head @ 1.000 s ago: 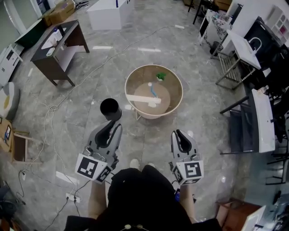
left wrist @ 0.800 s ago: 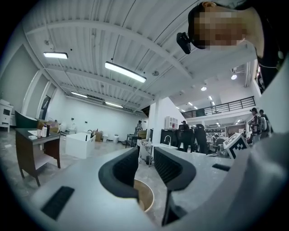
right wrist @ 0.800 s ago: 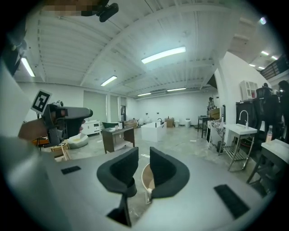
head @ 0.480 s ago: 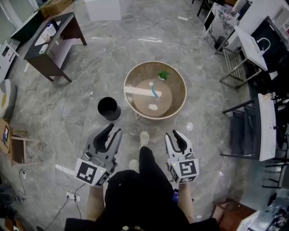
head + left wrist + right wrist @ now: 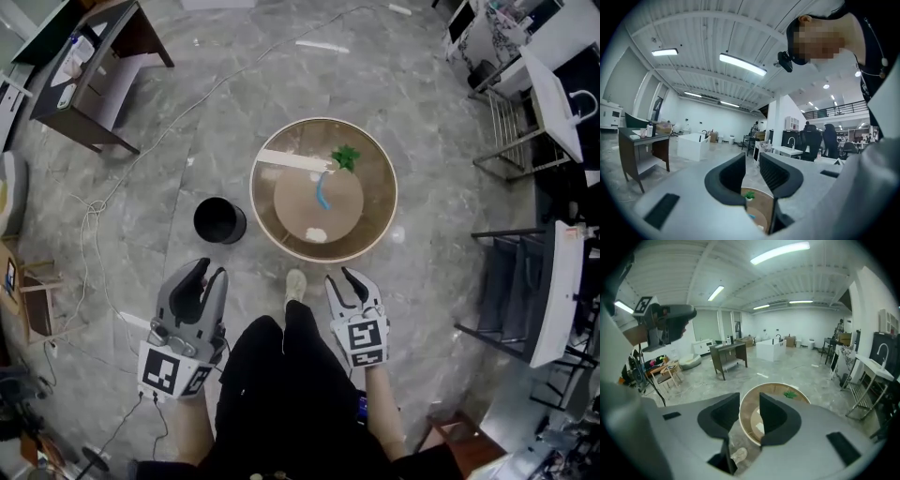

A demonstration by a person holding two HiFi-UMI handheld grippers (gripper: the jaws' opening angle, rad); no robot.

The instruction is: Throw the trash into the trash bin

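Since you're short of table (image 5: 384,187), approach step: L gripper (image 5: 208,272) jaws apart, R gripper (image 5: 339,277) opening, both empty; nxt reach white scrap (image 5: 317,234).

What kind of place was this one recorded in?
Most likely a big open workshop or lab hall rather than a home: polished grey stone floor with loose cables across it, a dark desk at the edge, and strip lights under a high ribbed ceiling.

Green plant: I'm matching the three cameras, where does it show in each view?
Head view: green plant on the round table, by its far rim.
Left gripper view: green plant low centre, between the jaws.
Right gripper view: green plant right of centre, above the jaws.
Shared landmark: the round table.
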